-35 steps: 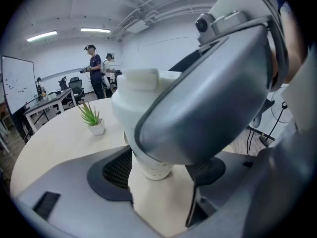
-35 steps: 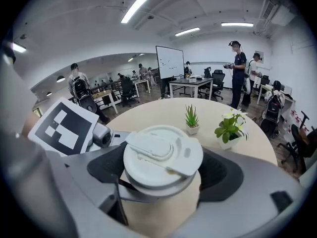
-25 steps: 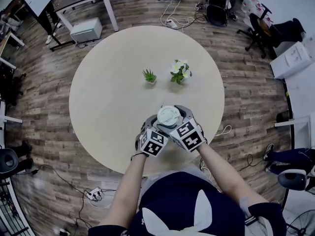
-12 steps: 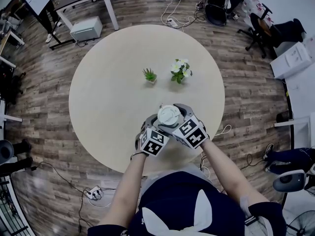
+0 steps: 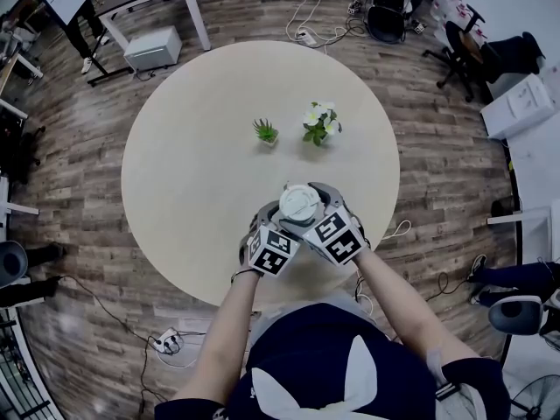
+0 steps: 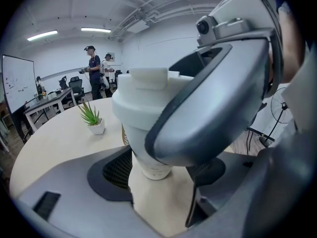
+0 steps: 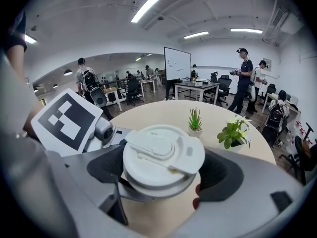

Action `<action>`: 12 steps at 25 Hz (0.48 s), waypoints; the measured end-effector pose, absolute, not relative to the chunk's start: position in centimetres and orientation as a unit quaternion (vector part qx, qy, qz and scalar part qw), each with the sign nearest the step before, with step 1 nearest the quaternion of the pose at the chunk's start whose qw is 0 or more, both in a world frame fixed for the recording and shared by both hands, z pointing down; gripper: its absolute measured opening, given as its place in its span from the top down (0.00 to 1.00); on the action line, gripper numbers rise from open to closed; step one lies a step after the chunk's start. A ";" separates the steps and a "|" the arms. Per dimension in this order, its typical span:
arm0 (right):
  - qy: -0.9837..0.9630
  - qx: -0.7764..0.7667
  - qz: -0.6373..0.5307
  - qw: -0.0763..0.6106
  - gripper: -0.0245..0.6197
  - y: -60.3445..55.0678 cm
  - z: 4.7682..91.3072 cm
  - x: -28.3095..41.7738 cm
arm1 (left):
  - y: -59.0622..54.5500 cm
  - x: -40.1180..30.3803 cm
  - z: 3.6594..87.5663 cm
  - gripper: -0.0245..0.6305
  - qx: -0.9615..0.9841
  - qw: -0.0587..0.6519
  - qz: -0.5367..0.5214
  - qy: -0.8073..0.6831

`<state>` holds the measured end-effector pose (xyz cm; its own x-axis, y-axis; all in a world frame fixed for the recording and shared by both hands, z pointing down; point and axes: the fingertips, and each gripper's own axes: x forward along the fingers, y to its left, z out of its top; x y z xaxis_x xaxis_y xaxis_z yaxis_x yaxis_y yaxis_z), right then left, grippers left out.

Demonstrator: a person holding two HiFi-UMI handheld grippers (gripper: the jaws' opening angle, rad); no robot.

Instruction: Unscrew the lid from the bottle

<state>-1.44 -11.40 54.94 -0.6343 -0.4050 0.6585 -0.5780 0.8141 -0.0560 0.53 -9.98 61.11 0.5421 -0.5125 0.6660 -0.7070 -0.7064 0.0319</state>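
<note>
Bottle position: the bottle [image 6: 148,155] stands upright on the round table [image 5: 184,182], on the person's side and close to the near rim.
Lid: the white lid [image 7: 161,155] sits on top of the bottle with no visible gap under it. I judge it is not yet free.
Left gripper: the left gripper [image 6: 159,171] comes in low, with its jaws closed narrow on the bottle's lower body. This is probably an anchor, so the body does not spin with the lid.
Right gripper: the right gripper [image 7: 163,171] comes in higher, with its jaws clamped on the lid's rim, one pad on each side. This is the turning grip.
Stacking: the right gripper rides just above the left, the two almost touching. That fits a low hold with a twist above it.
Room ahead: bare tabletop lies beyond the bottle. The small succulent [image 5: 265,134] and the flowering plant [image 5: 319,125] stand well apart from it, past the table's middle.
Room near: the table's near rim is close behind the grippers, so the bottle has little margin toward the person.
Risk (judgement): the two gripper bodies may foul each other during the twist, so short turns with a re-grip seem likely.
</note>
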 end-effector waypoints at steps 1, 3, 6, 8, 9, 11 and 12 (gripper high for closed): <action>-0.895 0.274 0.132 0.327 0.26 -11.5 54.9 -1.5 | -10.1 0.5 61.1 0.45 0.865 0.150 0.324 -0.352; -0.896 0.272 0.128 0.326 0.27 -11.7 54.8 -1.5 | -10.1 0.5 61.1 0.45 0.866 0.150 0.324 -0.351; -0.898 0.266 0.126 0.327 0.27 -11.7 54.7 -1.6 | -10.1 0.4 61.1 0.45 0.866 0.149 0.323 -0.351; -0.900 0.259 0.129 0.327 0.27 -11.5 54.8 -1.6 | -10.1 0.4 61.1 0.45 0.866 0.149 0.323 -0.351; -0.901 0.256 0.127 0.326 0.27 -11.5 54.8 -1.5 | -10.1 0.5 61.1 0.45 0.866 0.149 0.323 -0.351; -0.905 0.245 0.124 0.323 0.27 -11.4 54.8 -1.5 | -10.0 0.6 61.1 0.45 0.866 0.149 0.324 -0.350; -0.908 0.236 0.122 0.323 0.27 -11.3 54.8 -1.5 | -10.0 0.5 61.1 0.45 0.866 0.149 0.324 -0.350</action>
